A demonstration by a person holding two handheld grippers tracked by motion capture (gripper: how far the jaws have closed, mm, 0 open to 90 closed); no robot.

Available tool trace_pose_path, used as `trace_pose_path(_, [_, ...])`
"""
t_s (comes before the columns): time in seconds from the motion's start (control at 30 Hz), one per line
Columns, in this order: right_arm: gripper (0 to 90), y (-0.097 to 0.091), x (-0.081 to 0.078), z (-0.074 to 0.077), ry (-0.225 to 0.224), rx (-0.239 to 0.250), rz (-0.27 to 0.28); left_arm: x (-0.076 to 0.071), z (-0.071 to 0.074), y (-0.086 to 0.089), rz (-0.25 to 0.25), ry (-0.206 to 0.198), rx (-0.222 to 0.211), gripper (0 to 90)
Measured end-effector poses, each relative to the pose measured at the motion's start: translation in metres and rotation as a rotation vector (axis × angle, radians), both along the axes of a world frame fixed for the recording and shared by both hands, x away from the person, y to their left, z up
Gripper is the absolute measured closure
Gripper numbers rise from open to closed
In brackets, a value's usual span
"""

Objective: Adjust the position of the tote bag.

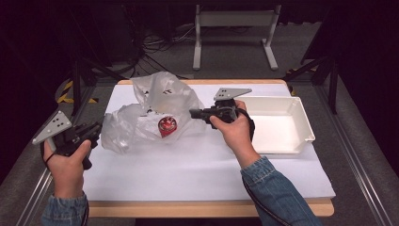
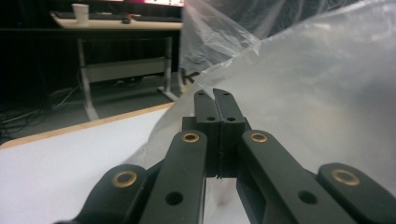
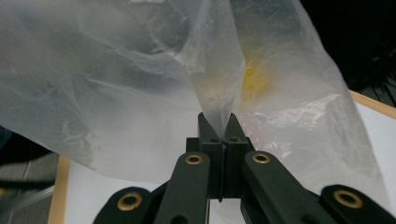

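Observation:
A crumpled clear plastic bag (image 1: 155, 101) lies on the white table sheet (image 1: 188, 174), with a round red item (image 1: 166, 125) showing through the film. My right gripper (image 1: 192, 113) points left at the bag's right side. In the right gripper view it (image 3: 217, 120) is shut on a fold of the bag (image 3: 116, 93), which rises from between the tips; a yellow blur (image 3: 254, 79) shows through the film. My left gripper (image 1: 98, 128) reaches the bag's left edge. Its jaws (image 2: 215, 93) are closed together against the film (image 2: 303, 93), which looks caught at the tips.
A white rectangular tray (image 1: 308, 129) stands at the right of the table, just behind my right hand. The wooden table edge (image 1: 202, 207) runs along the front. A white desk frame (image 1: 235, 19) stands on the floor beyond the table.

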State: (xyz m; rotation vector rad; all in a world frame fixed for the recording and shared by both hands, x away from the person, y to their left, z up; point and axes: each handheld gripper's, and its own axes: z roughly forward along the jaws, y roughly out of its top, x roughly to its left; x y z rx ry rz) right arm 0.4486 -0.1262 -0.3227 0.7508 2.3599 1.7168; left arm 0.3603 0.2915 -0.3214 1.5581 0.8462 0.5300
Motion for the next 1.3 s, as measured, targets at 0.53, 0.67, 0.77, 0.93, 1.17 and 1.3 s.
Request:
trace_pose_path(0.53, [90.0, -0.007, 0.026, -0.042, 0.162, -0.212, -0.167, 0.067, -0.065, -0.007, 0.090, 0.216, 0.043, 90.0])
trace_pose_path(0.67, [90.0, 0.004, 0.019, -0.050, 0.200, -0.329, -0.133, 0.071, -0.081, -0.011, 0.093, 0.254, 0.067, 90.0])
trace_pose_path(0.77, [90.0, 0.010, 0.014, -0.054, 0.211, -0.378, -0.119, 0.071, -0.086, -0.014, 0.088, 0.258, 0.073, 89.9])
trace_pose_path(0.93, [72.6, 0.012, 0.006, -0.056, 0.199, -0.357, -0.099, 0.061, -0.085, -0.020, 0.068, 0.219, 0.054, 88.9])
trace_pose_path(1.17, [35.2, -0.007, -0.016, -0.026, 0.075, -0.294, -0.077, 0.048, -0.077, -0.020, 0.060, 0.182, 0.033, 85.7])
trace_pose_path(1.3, [30.9, -0.016, -0.031, -0.001, -0.004, -0.243, -0.053, 0.043, -0.073, -0.021, 0.056, 0.163, 0.034, 85.8])
